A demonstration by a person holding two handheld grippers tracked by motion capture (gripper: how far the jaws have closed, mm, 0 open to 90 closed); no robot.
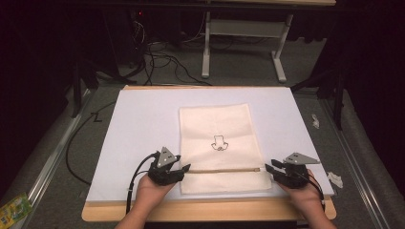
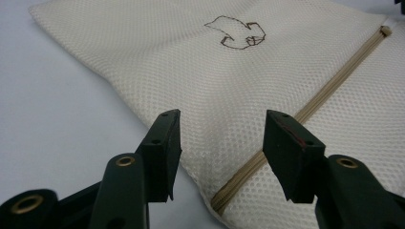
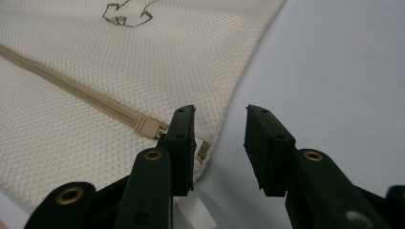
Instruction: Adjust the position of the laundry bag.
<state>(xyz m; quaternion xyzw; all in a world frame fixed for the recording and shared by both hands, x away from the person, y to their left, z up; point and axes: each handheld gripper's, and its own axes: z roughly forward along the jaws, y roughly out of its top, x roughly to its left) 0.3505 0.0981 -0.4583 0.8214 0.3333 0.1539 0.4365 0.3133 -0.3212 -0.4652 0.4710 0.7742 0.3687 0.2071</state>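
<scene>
Black jaws of left gripper (image 2: 217,157) stand apart, nothing between pads, straddling left end of beige zipper (image 2: 305,112) on cream mesh laundry bag (image 1: 219,143). Bag lies flat mid white sheet (image 1: 143,124) on table (image 1: 210,210), zipper side toward person, embroidered outline (image 1: 219,143) at centre. Right gripper (image 3: 219,143) at bag's right edge, jaws apart; left jaw covers zipper pull (image 3: 148,126), other jaw over bare sheet. Likely reason for stance: one gripper steadies the closed end, other goes for pull. No grip on bag yet.
</scene>
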